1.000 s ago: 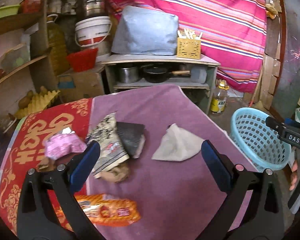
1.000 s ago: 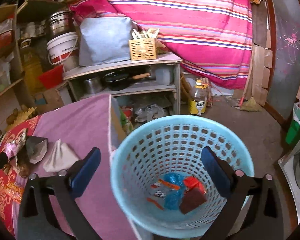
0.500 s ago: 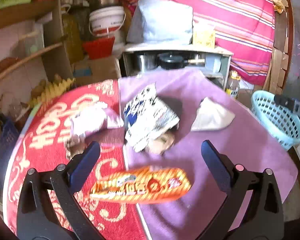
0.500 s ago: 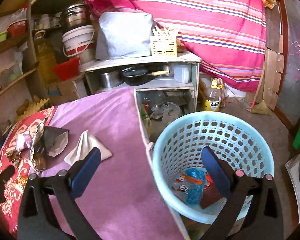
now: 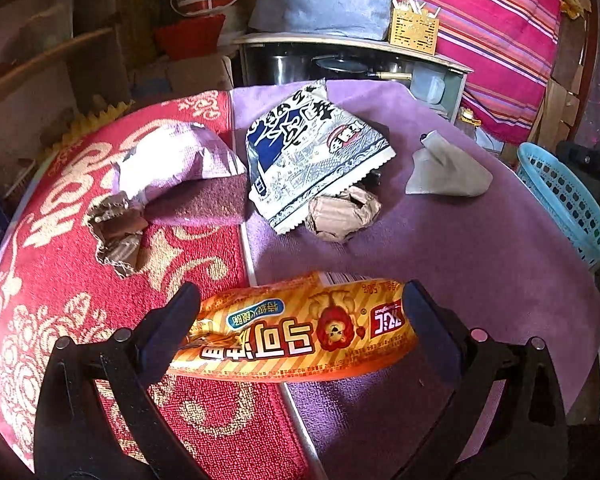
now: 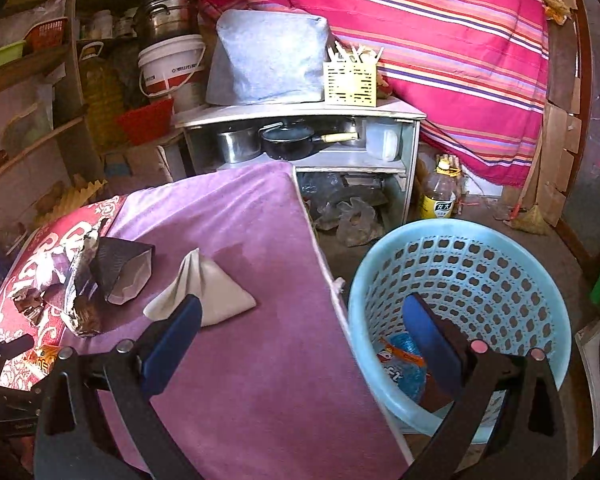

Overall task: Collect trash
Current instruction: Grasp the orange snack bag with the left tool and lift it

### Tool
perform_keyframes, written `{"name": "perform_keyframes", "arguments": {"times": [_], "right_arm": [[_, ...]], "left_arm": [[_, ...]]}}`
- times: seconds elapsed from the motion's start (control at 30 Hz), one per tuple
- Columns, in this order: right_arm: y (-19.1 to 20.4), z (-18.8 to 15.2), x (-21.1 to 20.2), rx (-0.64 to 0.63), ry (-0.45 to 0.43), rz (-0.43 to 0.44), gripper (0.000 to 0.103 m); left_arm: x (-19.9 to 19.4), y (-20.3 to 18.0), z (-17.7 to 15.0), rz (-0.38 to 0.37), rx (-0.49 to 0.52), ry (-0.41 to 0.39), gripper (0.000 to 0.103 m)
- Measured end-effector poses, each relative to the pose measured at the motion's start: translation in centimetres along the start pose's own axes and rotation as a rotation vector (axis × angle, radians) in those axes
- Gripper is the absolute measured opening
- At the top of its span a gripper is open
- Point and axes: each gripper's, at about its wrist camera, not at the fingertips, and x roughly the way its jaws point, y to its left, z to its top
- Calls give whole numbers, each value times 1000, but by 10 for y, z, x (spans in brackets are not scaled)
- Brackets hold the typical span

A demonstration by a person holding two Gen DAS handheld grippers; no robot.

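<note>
My left gripper [image 5: 300, 312] is open, its fingers on either side of an orange snack wrapper [image 5: 296, 330] lying on the table. Beyond it lie a blue-and-white wrapper [image 5: 308, 152], crumpled brown paper [image 5: 342, 216], a pink wrapper [image 5: 172, 160], a torn brown scrap [image 5: 116, 232] and a grey folded cloth [image 5: 444, 168]. My right gripper [image 6: 300, 332] is open and empty, over the table's right edge beside the blue basket [image 6: 480, 264], which holds some wrappers [image 6: 400, 368]. The cloth [image 6: 204, 284] and a black pouch [image 6: 120, 268] also show in the right wrist view.
The table has a purple cover [image 5: 460, 264] and a red patterned mat [image 5: 60, 280]. The basket [image 5: 564, 200] stands on the floor to the table's right. Behind stand a shelf unit with pots [image 6: 300, 140], a white bucket [image 6: 168, 68] and a bottle [image 6: 440, 196].
My left gripper has dropped and moved in until the orange wrapper lies between its open fingers. My right gripper has swung left, from over the basket towards the table edge.
</note>
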Motion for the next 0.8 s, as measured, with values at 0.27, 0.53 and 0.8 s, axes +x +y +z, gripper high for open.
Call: {"name": "perform_keyframes", "arguments": {"times": [0.27, 0.53, 0.8], "right_arm": [[10, -1, 6, -1, 12, 14, 98], [14, -2, 10, -5, 17, 27, 98], [15, -1, 11, -9, 18, 29, 98]], "left_arm": [[4, 0, 2, -2, -7, 17, 97], [10, -1, 3, -17, -4, 43, 82], [13, 3, 2, -36, -25, 55, 57]]}}
